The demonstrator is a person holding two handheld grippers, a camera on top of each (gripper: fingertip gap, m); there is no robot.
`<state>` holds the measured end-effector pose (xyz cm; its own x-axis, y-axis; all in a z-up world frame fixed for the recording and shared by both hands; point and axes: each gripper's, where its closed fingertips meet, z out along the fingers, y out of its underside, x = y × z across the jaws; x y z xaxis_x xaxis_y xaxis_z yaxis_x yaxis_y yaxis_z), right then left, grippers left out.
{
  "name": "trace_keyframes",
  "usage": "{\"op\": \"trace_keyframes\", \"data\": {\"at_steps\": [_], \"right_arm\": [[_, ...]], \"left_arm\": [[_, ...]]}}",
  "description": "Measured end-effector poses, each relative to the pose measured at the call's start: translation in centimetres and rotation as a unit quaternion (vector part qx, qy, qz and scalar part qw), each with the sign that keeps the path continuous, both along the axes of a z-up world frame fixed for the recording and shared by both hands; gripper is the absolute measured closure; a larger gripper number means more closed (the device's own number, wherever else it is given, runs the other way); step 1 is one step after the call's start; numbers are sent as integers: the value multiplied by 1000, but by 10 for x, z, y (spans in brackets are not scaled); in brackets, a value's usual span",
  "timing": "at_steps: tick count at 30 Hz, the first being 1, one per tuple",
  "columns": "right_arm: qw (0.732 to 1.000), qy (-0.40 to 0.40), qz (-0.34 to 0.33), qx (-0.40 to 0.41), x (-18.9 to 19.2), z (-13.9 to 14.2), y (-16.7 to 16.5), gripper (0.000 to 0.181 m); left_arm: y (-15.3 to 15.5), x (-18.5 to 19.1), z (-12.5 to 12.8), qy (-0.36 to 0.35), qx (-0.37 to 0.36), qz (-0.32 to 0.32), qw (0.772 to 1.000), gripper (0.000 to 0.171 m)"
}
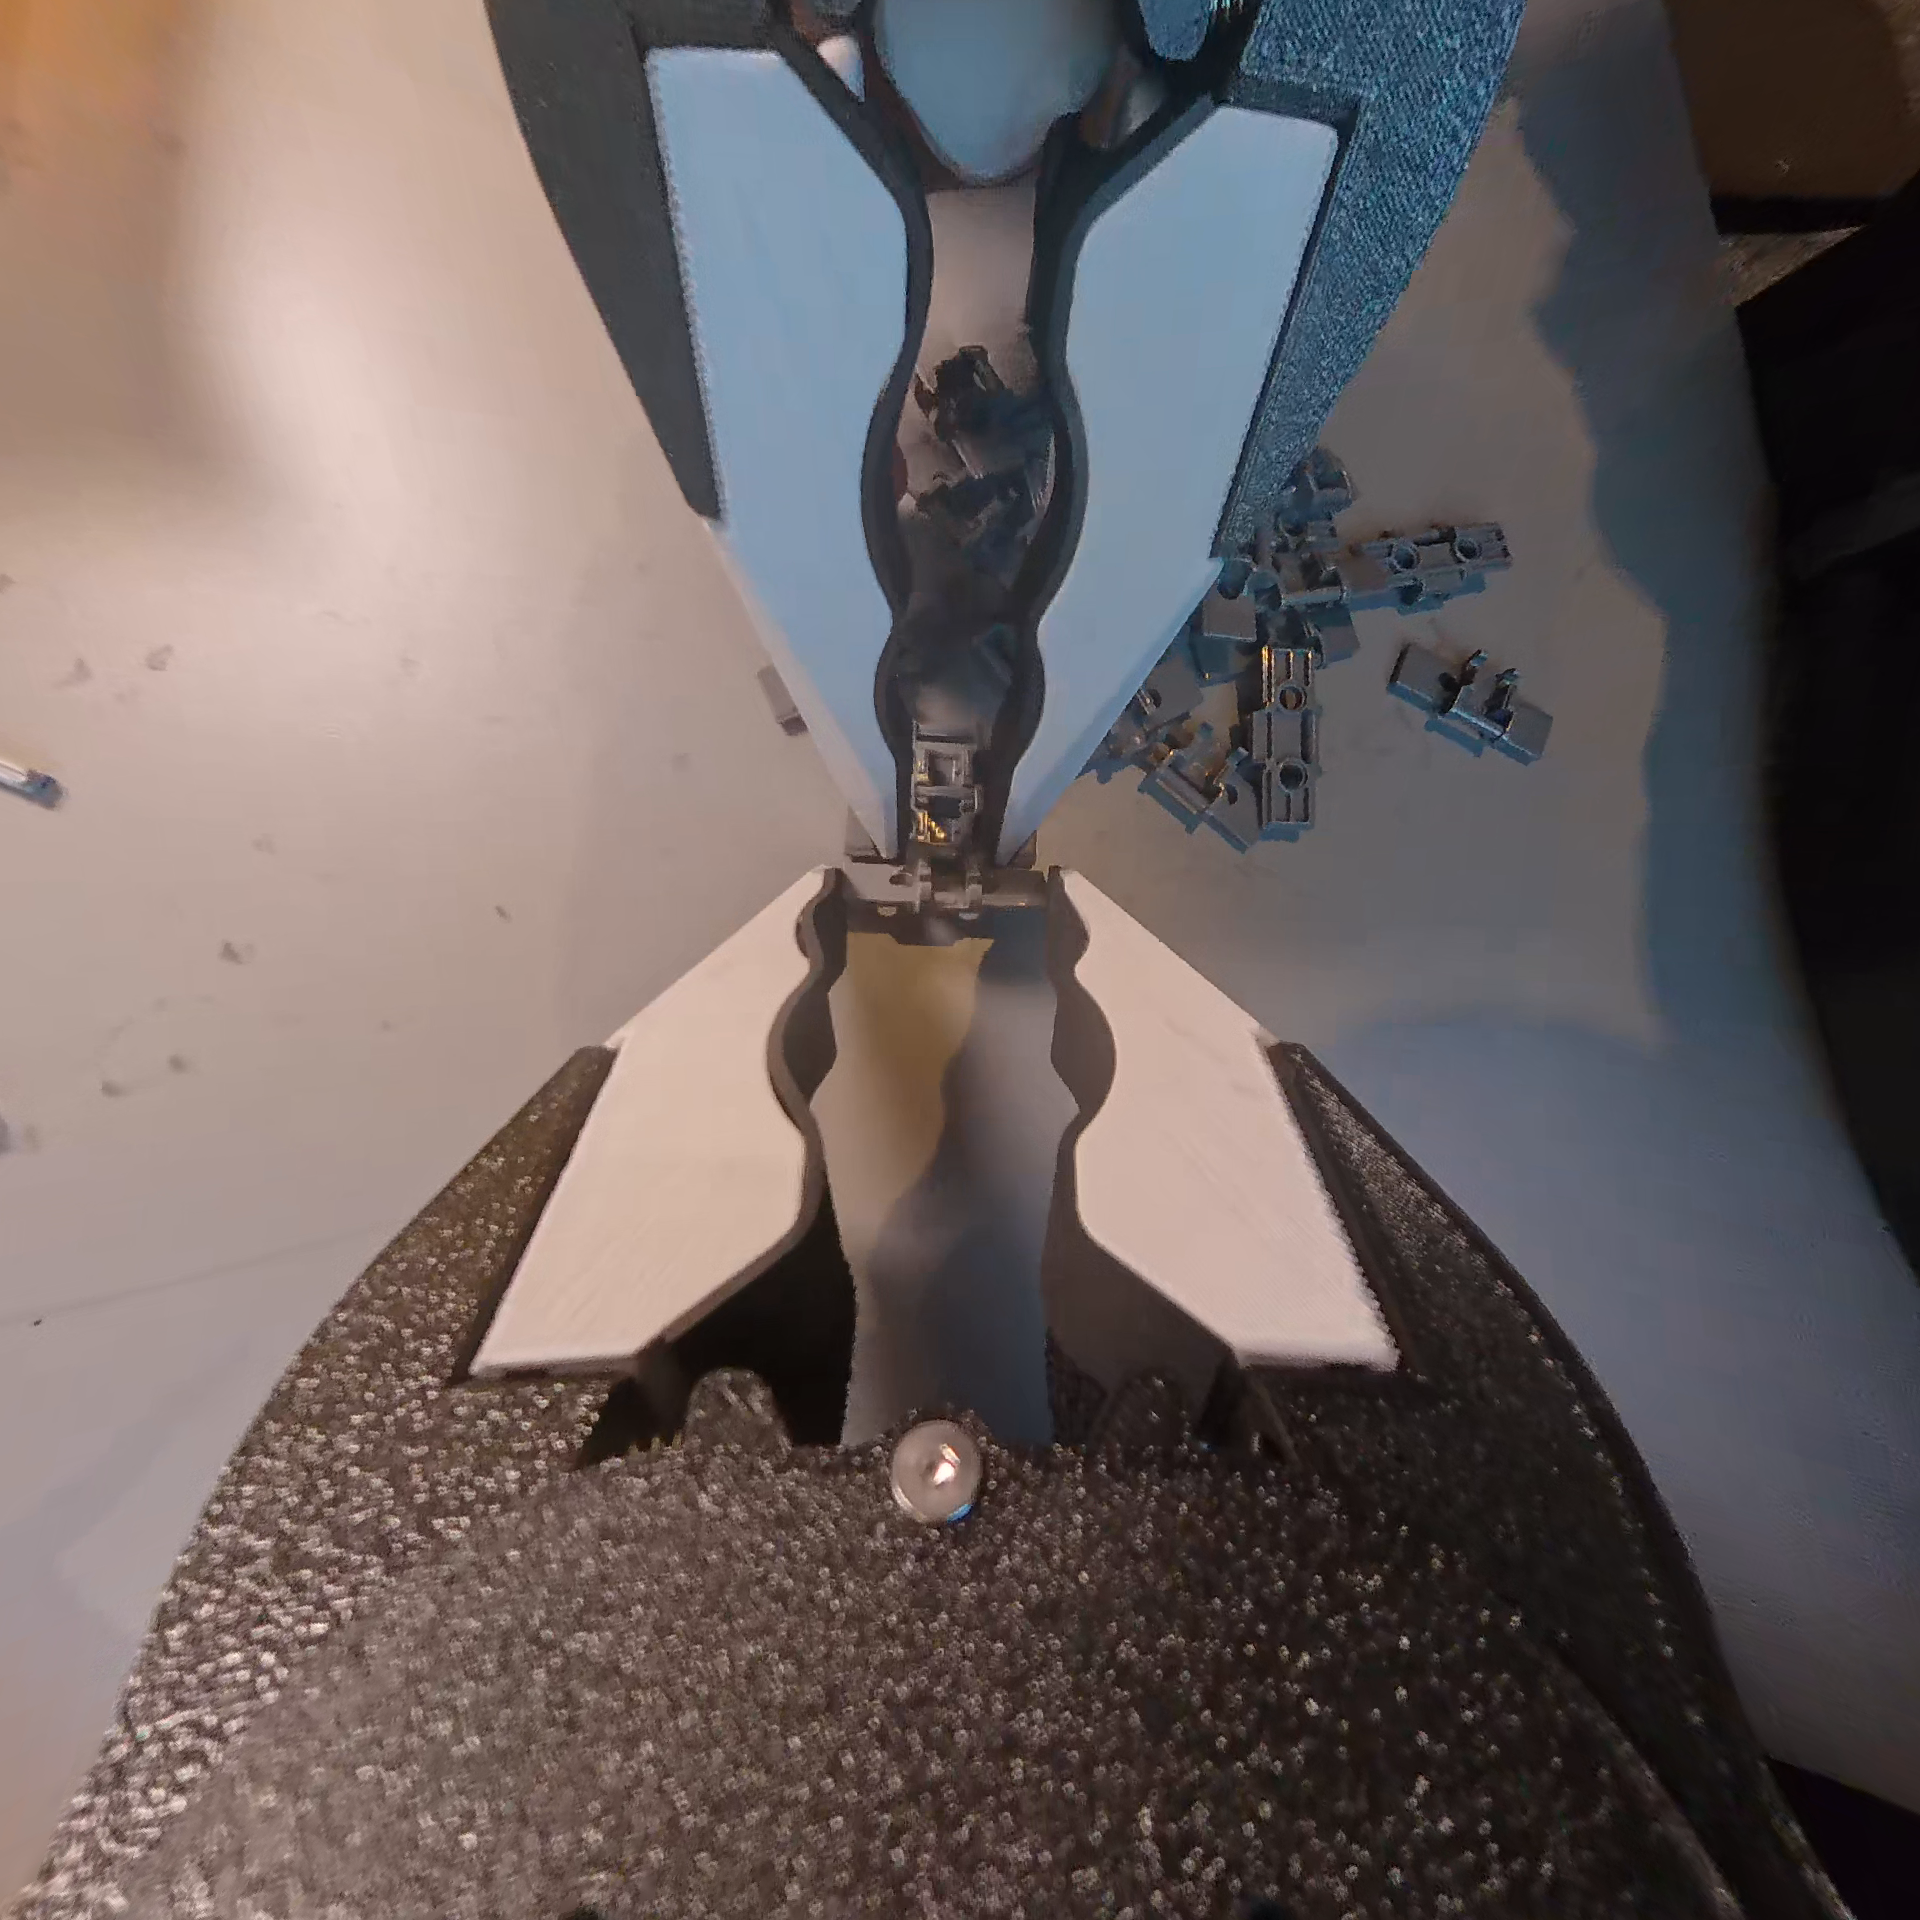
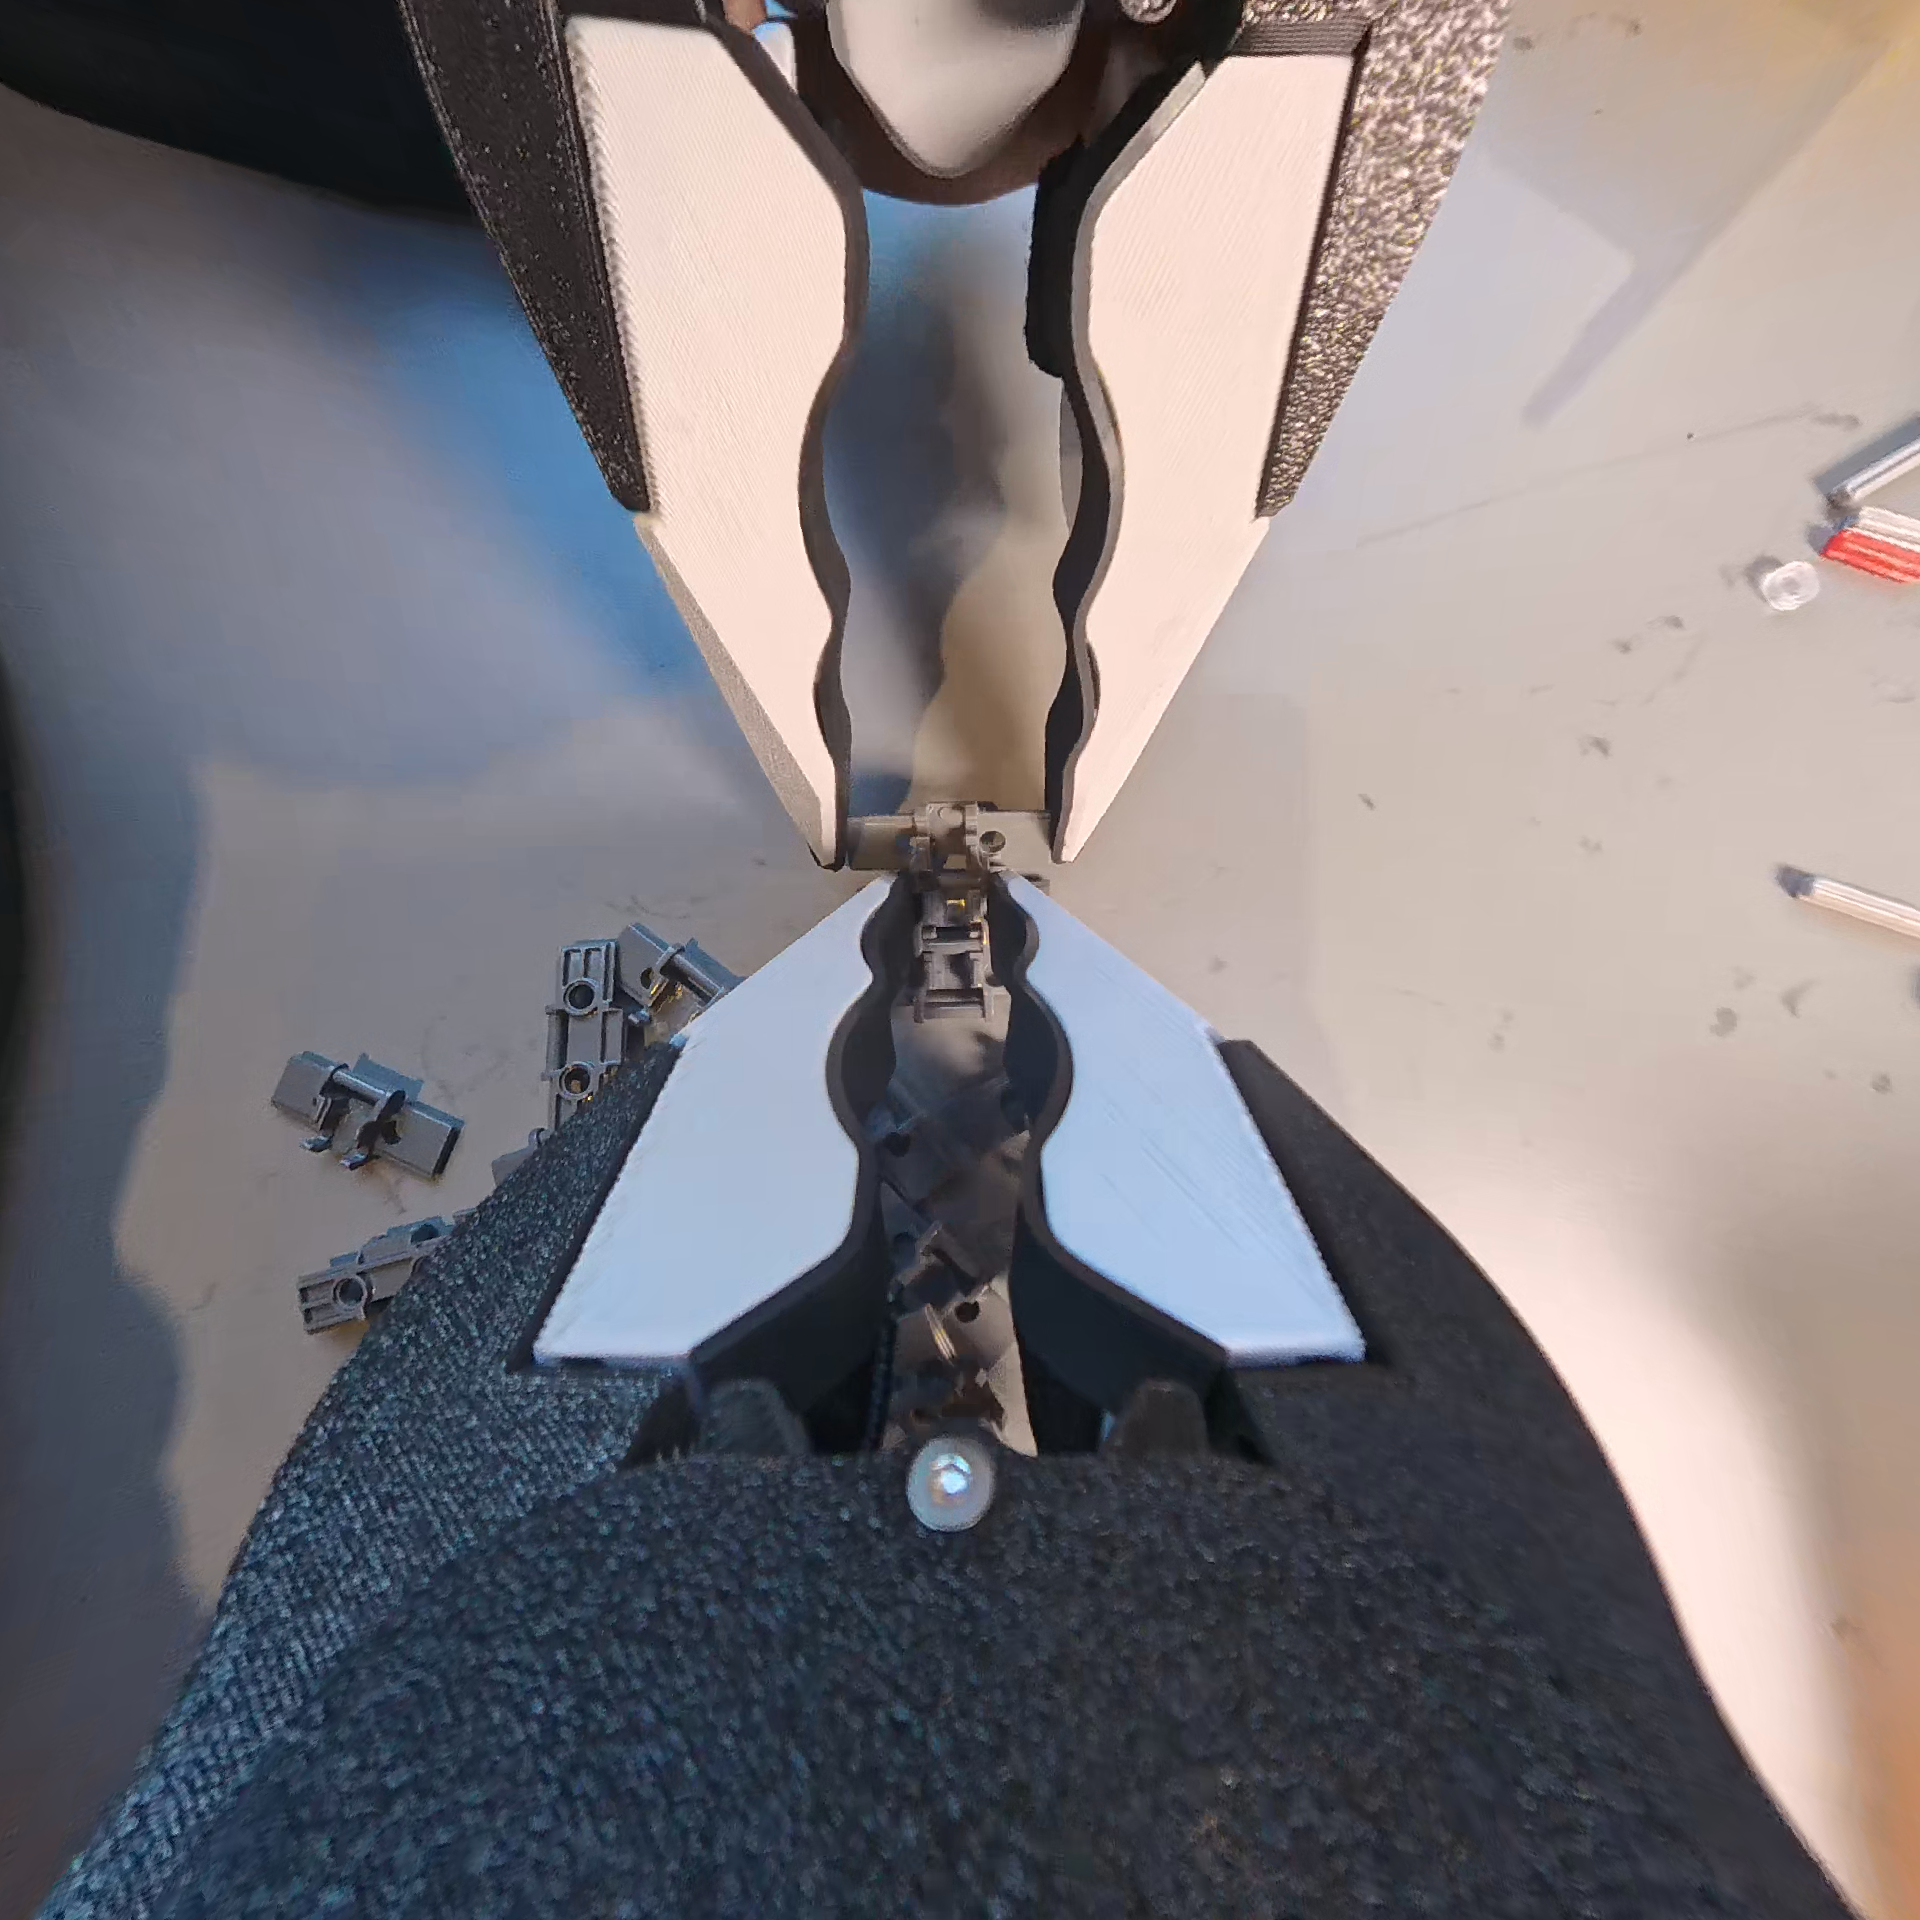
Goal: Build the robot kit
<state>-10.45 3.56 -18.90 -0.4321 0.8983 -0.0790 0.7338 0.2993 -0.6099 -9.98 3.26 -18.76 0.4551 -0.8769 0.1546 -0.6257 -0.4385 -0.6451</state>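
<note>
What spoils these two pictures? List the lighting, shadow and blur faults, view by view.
Left wrist view: mixed light, warm at the left of the table, blue at the right; the right gripper casts a hard shadow over the loose grey links; wide-angle bending at the edges. Right wrist view: the same blue-and-warm split, soft blur on the left gripper body, pens stretched at the rim.

Two grey plastic links: crosswise link point(image 1: 940, 896) in left gripper point(image 1: 940, 904), lengthwise link point(image 2: 951, 940) in right gripper point(image 2: 951, 914), ends touching.
</note>
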Motion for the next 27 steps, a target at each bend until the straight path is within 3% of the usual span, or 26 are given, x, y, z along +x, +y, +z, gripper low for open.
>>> {"op": "trace_keyframes", "data": {"at_steps": [11,15,27], "right_arm": [[1000,14,-3,12,0,0,1,167],[1000,16,-10,6,2,8,4,152],[998,-39,-46,26,17,2,10,151]], "left_arm": [[0,1,1,2,9,1,1000,135],[-1,-7,-2,1,21,6,1000,135],[-5,-30,-2,-29,42,38,998,134]]}}
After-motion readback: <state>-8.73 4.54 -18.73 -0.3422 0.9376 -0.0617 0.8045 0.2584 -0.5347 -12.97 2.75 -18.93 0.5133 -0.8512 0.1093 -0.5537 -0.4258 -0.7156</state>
